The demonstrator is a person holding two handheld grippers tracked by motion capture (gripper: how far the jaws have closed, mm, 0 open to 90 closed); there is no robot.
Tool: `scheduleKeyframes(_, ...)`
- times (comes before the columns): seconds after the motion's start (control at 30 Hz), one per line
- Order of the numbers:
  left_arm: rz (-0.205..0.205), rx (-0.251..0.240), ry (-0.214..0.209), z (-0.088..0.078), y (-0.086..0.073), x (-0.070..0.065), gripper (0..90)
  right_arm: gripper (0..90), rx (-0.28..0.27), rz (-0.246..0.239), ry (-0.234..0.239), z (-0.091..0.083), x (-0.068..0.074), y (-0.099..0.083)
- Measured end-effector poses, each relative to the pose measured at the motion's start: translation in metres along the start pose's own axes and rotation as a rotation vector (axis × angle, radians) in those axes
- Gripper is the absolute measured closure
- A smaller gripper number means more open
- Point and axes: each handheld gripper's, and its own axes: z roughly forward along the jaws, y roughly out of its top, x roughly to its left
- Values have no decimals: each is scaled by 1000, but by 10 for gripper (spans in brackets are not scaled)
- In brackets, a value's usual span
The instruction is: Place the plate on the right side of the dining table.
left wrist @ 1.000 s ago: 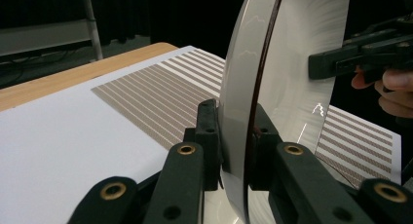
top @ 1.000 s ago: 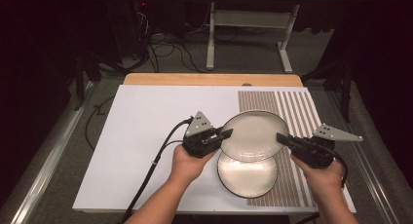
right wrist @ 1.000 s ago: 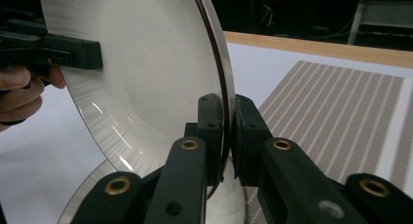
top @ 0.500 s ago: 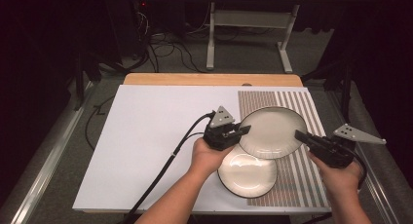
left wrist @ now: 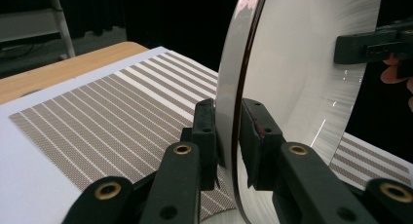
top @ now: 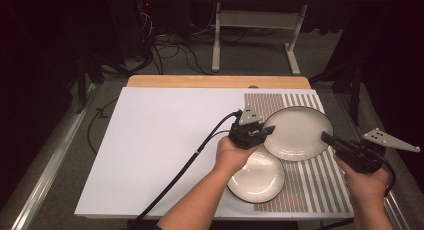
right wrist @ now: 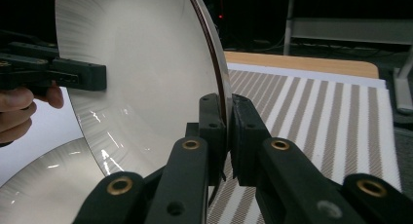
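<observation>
Two hand-held grippers, left and right, each pinching opposite rims of one plate.

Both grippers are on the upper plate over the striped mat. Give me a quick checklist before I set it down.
1. Left gripper shut on the upper plate rim: ok.
2. Right gripper shut on the opposite rim: ok.
3. Upper plate lifted off the lower plate: ok.
4. Upper plate overlaps the lower plate's far edge: not ok for a straight drop.
5. Striped mat bare beside the lower plate: ok.
6. Plate level: cannot tell.
</observation>
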Motion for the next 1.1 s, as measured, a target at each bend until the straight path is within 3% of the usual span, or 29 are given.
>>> scheduleKeyframes(0.53,-3,69,15,44,-4,-8,754,872,33,37,-66,-5,-28,-16)
scheduleKeyframes(1.1,-46,149,19,68,-20,-10,741,873,88,66,-95,-4,-40,-34)
